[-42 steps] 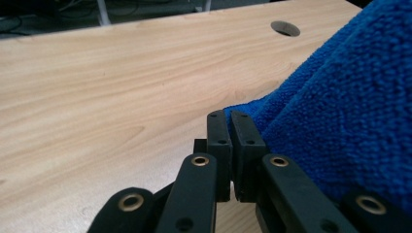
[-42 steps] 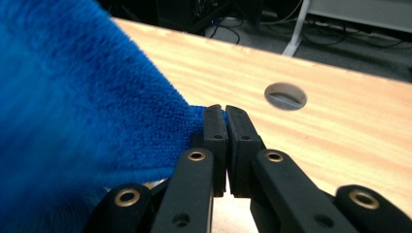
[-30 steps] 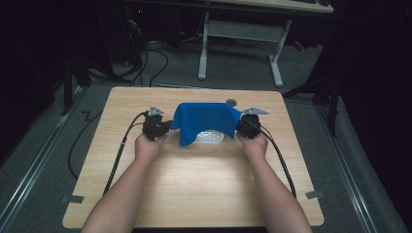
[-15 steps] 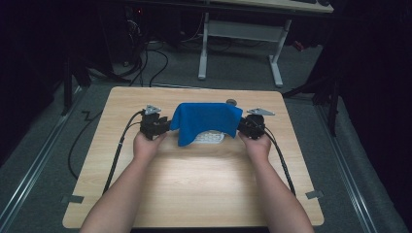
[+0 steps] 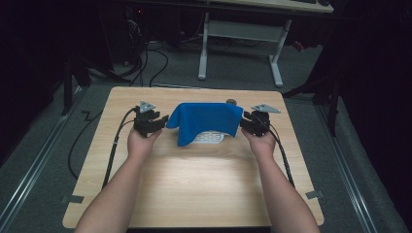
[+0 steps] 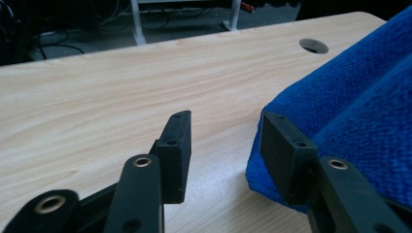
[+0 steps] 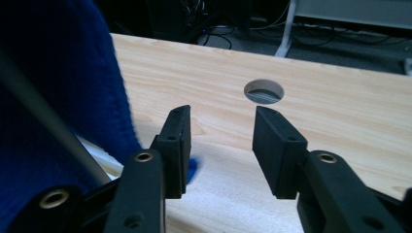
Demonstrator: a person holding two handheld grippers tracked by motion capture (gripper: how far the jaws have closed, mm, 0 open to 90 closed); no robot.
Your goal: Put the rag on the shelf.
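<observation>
1. Nearest you: your forearms come in over the bare near half of the table [image 5: 194,194]. Nothing lies there, which leaves you room to work.
2. Left gripper [image 5: 164,121]: its jaws have just been opening and now stand well apart. In the left gripper view the blue cloth [image 6: 354,111] sits just beside one jaw. Nothing lies between them, so you have let go.
3. Right gripper [image 5: 244,124]: it has likewise just been opening. In the right gripper view the gap shows bare wood and the cloth edge hangs off to one side. It holds nothing.
4. Blue cloth: it lies mid-table between your two grippers, draped over a white object [image 5: 210,138]. I judge this a rack or tray, but too little pokes out to say.
5. Long axis: it runs side to side, gripper to gripper. That fits your having held one end in each hand. One flap hangs down towards you on your left.
6. Farthest: a round hole [image 7: 264,91] pierces the tabletop behind the cloth.
</observation>
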